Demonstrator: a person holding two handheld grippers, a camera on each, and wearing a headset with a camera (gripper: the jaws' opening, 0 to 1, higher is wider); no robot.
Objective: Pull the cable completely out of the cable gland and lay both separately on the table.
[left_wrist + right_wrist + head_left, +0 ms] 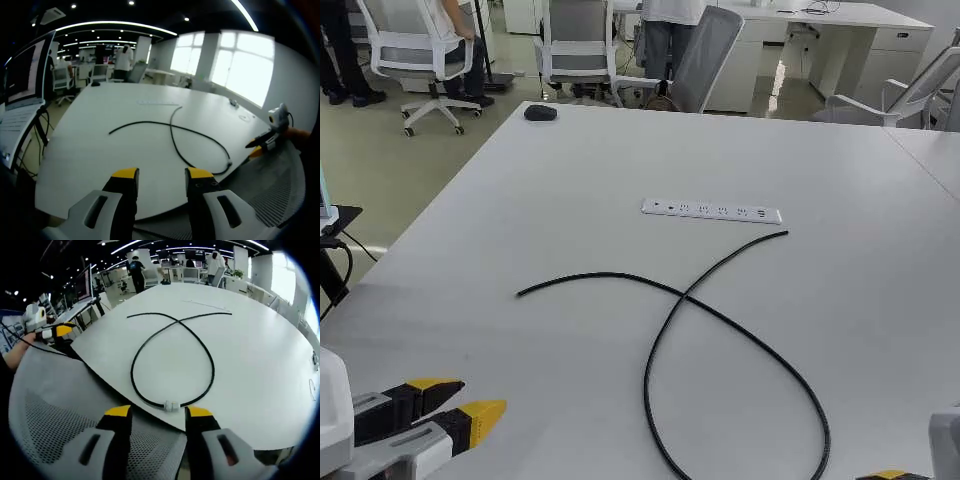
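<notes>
- The right hand-held gripper (159, 412) hovers just short of the cable gland (170, 405), over grey chair mesh (50, 430). Its jaws are apart with nothing between them.
- The left hand-held gripper (162, 175) is well to the left of the gland, by the near edge of the counter (570, 180). Its jaws are also apart and empty.
- The pale cable gland lies on the white counter close to that near edge, not yet pulled free: the black cable (150, 342) runs through it.
- From the gland the cable leaves both ways, curves into a loop and crosses itself farther in. Its two ends splay left and right on the counter.
- Beyond the gland, just past the cable's right-hand end, a white power strip (712, 210) lies flat.
- Farther from the gland, a dark computer mouse (540, 112) sits near the counter's far edge.
- Farthest from the gland, office chairs (420, 50) and people (665, 30) stand on the floor.
</notes>
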